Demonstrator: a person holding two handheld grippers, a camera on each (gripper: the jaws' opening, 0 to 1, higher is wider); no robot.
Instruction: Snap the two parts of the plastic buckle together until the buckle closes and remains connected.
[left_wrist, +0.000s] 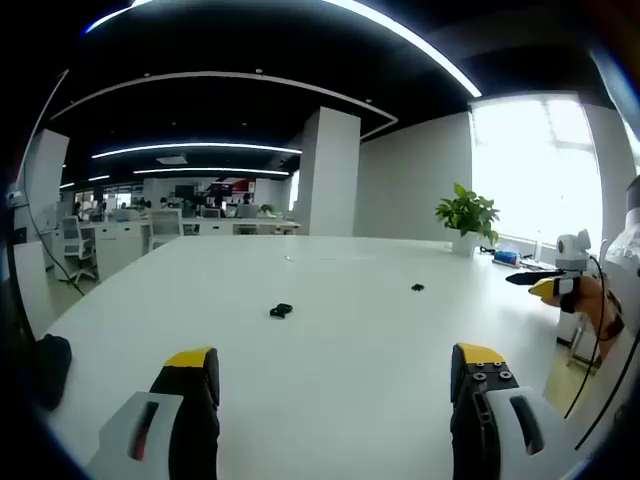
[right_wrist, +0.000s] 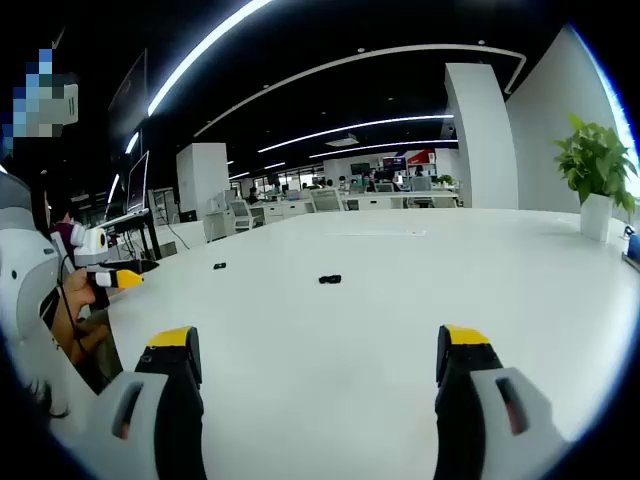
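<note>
With both buckle halves lying loose and well apart on the white bench (left_wrist: 350, 350), still at step 1: pickup. Left gripper (left_wrist: 335, 375) wide open, empty; right gripper (right_wrist: 318, 355) likewise. Next: reach for near half (left_wrist: 281, 311) and far half (left_wrist: 417, 288).

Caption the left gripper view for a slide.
Open left gripper above a white table, two black buckle parts lying apart ahead, potted plant at the far edge.
</note>
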